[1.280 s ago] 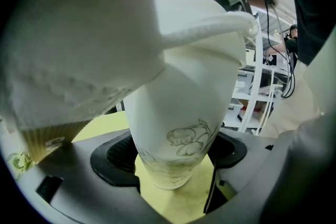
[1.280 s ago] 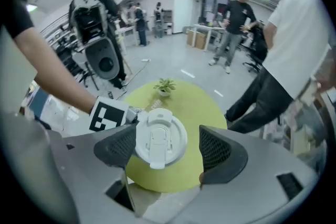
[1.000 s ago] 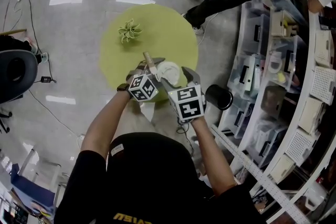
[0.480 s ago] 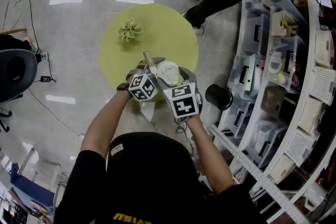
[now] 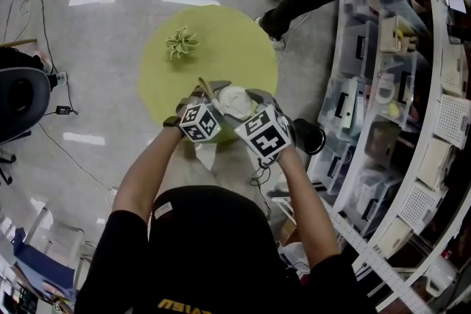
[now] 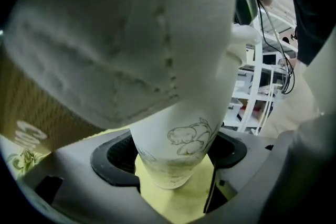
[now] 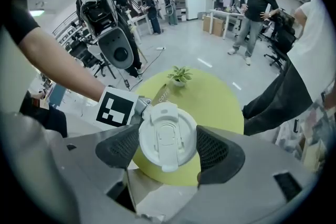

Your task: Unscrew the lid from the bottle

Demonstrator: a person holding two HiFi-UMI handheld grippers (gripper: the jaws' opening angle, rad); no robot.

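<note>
Right gripper (image 7: 169, 148) has rolled (marker cube (image 5: 265, 134) turned), jaws clamped across the lid (image 7: 167, 131) from above, in line with the bottle (image 6: 184, 113); left gripper (image 6: 176, 157) pinches its body.

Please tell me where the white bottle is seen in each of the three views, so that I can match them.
Head view: white bottle at centre, seen from above.
Left gripper view: its body at lower centre, gripped in the left claw.
Right gripper view: its lid at centre, in the right claw.
Shared landmark: the yellow round table.
</note>
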